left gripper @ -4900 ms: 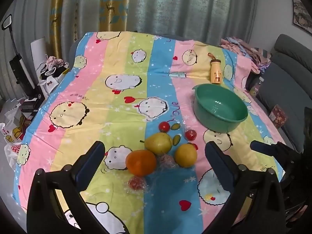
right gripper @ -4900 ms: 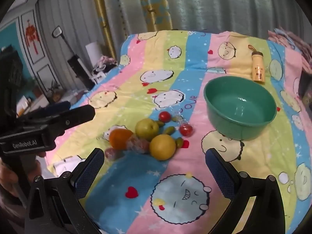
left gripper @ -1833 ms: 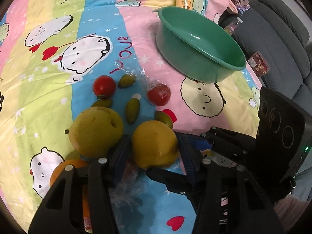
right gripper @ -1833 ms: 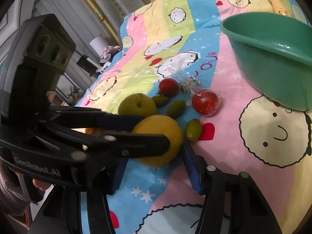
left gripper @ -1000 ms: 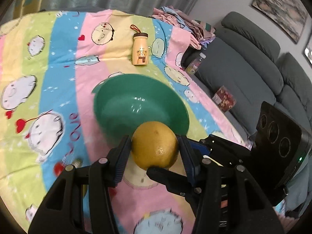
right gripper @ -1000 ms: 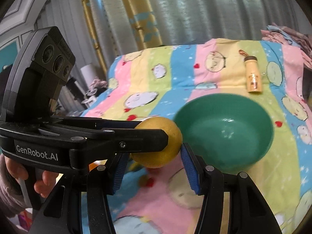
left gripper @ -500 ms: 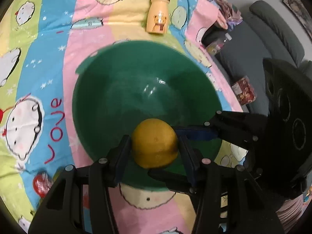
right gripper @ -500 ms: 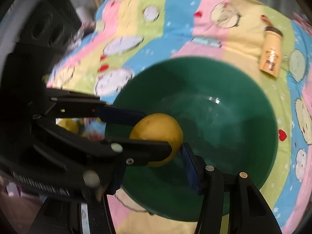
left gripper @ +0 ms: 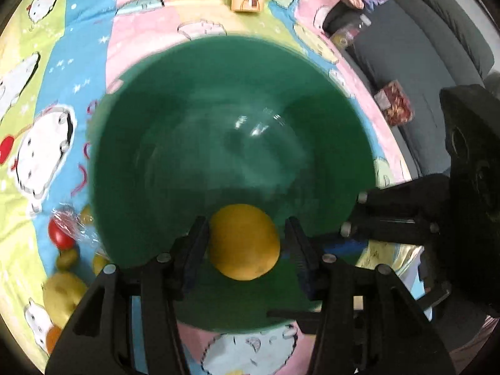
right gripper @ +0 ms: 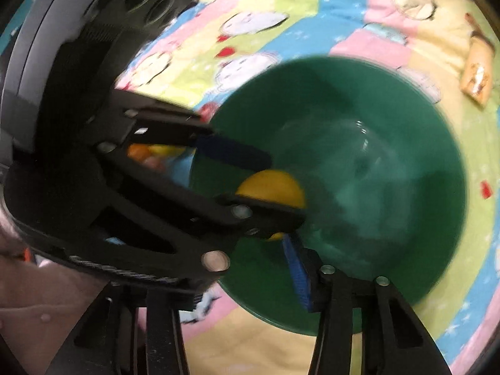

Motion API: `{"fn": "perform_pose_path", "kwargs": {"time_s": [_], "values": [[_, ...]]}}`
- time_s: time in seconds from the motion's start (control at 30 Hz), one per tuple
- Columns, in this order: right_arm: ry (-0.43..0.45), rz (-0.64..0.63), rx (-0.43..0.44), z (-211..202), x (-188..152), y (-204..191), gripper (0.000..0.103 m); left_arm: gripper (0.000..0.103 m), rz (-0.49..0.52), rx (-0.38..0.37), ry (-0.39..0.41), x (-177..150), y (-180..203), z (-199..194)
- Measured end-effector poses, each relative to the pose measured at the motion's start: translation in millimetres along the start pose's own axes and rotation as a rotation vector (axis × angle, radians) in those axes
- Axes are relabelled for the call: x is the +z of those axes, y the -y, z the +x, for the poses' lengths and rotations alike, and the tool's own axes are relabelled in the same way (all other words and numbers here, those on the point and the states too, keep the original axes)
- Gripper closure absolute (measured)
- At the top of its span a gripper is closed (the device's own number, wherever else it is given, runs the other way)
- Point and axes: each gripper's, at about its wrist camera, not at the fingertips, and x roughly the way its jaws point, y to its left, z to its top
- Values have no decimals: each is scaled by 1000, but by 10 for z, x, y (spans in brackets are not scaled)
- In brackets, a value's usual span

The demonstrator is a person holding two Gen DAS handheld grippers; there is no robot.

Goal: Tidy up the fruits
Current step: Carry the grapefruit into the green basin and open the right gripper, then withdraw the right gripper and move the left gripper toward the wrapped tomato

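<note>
Left tool (left gripper: pixel 245 243) gripped the orange (left gripper: pixel 243 242) inside the green bowl (left gripper: pixel 187 100); right tool (right gripper: pixel 281 247) was closing, nothing visibly between its fingers.

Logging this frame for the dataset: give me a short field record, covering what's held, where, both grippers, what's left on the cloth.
held item: yellow citrus fruit
holder: left gripper, pads on both sides of the fruit
position: over the inside of the green bowl, near its front wall
bowl contents: nothing else visible
right gripper: jaws closing, beside the fruit; whether it touches is unclear
left on cloth: red tomato, pear, orange, small green fruits
image quality: motion blur
</note>
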Motion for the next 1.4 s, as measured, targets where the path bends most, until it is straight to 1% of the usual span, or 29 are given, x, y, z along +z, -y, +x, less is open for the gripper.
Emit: {"fn": "perform_pose_path", "kwargs": {"time_s": [0.03,0.1,0.13,0.17,0.2,0.23,0.3,0.37,0.4,0.43,0.5,0.53,0.6,0.67,0.7,0.73,0.77,0.8,0.87,0.93,0.97,1.0,1.03,1.17,1.23,1.33,1.4], "values": [[-5,-15,14,12,-40,-78,66,54,3,-13,-8,-38,7,-5],[-8,-39,-8,14,-100,-222,66,55,21,-13,-3,-96,37,-33],[13,-34,-22,-23,-120,-274,66,55,27,-36,10,-111,56,-69],[26,-29,-27,-56,-124,-283,66,55,32,-40,23,-122,81,-109],[55,-20,-32,-117,-127,-310,66,55,49,-27,61,-127,127,-200],[87,-14,-43,-201,-143,-346,66,51,61,-22,85,-131,159,-270],[122,-22,-68,-318,-184,-417,66,49,64,-35,122,-154,183,-424],[152,-16,-99,-423,-231,-466,66,36,67,-8,169,-193,196,-575],[178,-16,-113,-503,-274,-503,65,27,67,-1,203,-223,194,-684],[200,-12,-117,-559,-308,-525,64,24,64,-3,223,-260,180,-761],[251,9,-124,-690,-383,-549,56,21,50,17,269,-336,163,-942],[282,24,-143,-756,-441,-571,54,21,45,26,291,-365,159,-1000],[333,47,-151,-855,-545,-603,48,19,31,51,344,-517,67,-1175],[389,76,-142,-944,-668,-626,46,10,11,75,386,-623,14,-1302],[410,94,-136,-988,-720,-602,44,3,-2,88,408,-682,-18,-1364],[433,109,-136,-993,-759,-621,43,1,-12,94,423,-735,-50,-1407],[451,119,-144,-978,-752,-617,41,1,-24,99,435,-781,-73,-1441],[475,133,-148,-1004,-816,-642,40,1,-38,110,449,-868,-124,-1504],[502,151,-135,-1021,-852,-639,39,1,-52,131,471,-966,-190,-1577],[543,174,-132,-1030,-910,-669,35,1,-73,162,494,-1062,-247,-1638],[554,188,-128,-939,-893,-683,32,1,-84,166,501,-1128,-298,-1669],[569,208,-122,-934,-932,-691,31,1,-94,169,507,-1181,-308,-1682],[575,217,-114,-820,-931,-745,31,1,-105,172,513,-1227,-349,-1702],[583,242,-60,-678,-973,-810,31,1,-166,165,528,-1389,-543,-1757],[579,237,-41,-622,-983,-848,31,1,-201,187,534,-1497,-665,-1782],[567,231,-14,-526,-962,-917,31,1,-248,188,530,-1615,-826,-1786],[558,228,21,-447,-939,-963,31,1,-276,203,513,-1701,-939,-1749]]}}
